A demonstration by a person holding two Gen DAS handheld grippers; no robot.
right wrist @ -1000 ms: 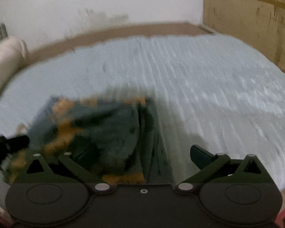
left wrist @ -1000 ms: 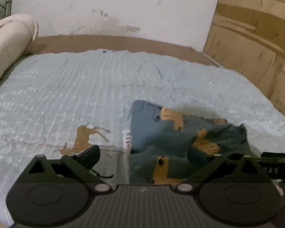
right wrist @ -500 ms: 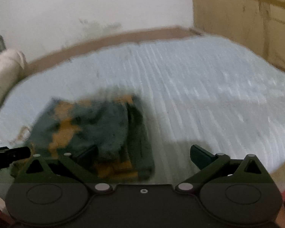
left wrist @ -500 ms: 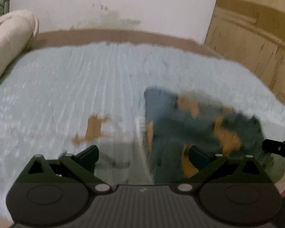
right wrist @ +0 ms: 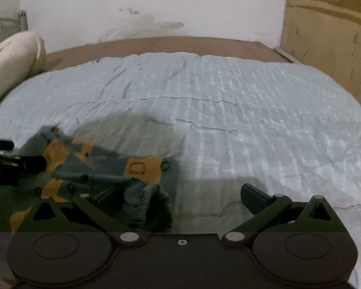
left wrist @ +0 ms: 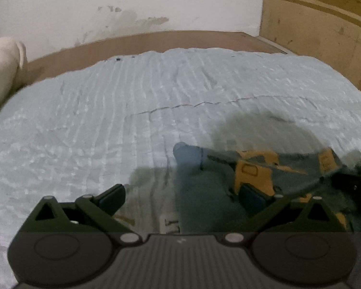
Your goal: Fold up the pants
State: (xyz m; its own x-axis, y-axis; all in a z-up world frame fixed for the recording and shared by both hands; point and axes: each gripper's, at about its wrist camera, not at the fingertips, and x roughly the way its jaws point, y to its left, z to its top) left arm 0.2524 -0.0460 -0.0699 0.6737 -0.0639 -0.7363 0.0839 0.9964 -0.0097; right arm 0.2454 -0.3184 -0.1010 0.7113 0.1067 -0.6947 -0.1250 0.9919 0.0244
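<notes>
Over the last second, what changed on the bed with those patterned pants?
The pants look more bunched now and sit further right and nearer in the left wrist view. Both grippers, left and right, were open before and are open now, holding nothing. The blue bedspread and cream pillow stayed put.

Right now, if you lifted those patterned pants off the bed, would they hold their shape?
Probably not. The pants lie creased and bunched on the blue bedspread, so they look soft and floppy. They seem thin, so likely light. They would probably drag and wrinkle if pushed.
</notes>
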